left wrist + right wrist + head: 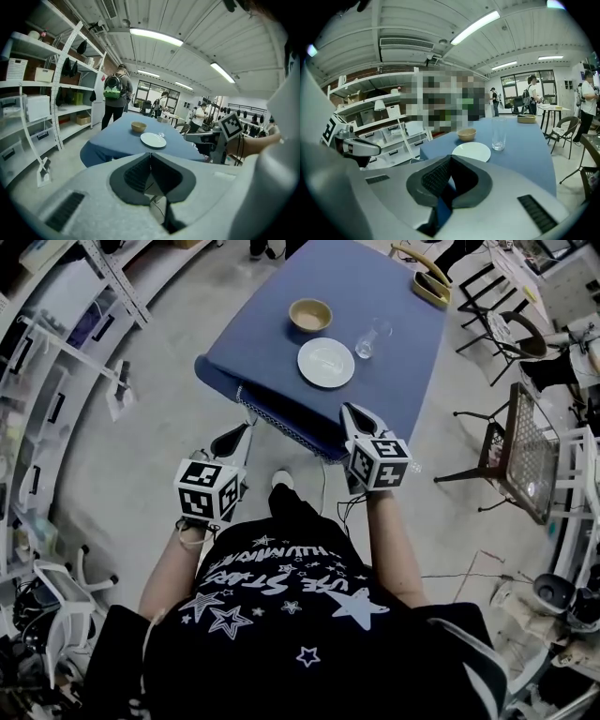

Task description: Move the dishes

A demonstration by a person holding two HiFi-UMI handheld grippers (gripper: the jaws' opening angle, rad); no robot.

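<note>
Stands at the near corner of the table (272, 367), draped in a blue cloth; holds the left hand-held gripper (240, 435) just short of that corner, over the floor, jaws clenched tip to tip with nothing between; holds the right hand-held gripper (351, 414) beside it, by the cloth's hanging near edge, likewise clenched and empty; touches no dish with either. Finds the dishes grouped close together toward the table's middle, well apart from both grippers: a white plate (326, 363) nearest, a tan bowl (310, 314) beyond it and slightly left, a clear glass (369, 339) upright just right of the plate. Sees a shallow yellowish tray (429, 287) at the far right edge of the table, dark chairs (511, 451) to the right on the floor, white shelving (56, 399) along the left; sees several people standing farther down the room in both gripper views.
</note>
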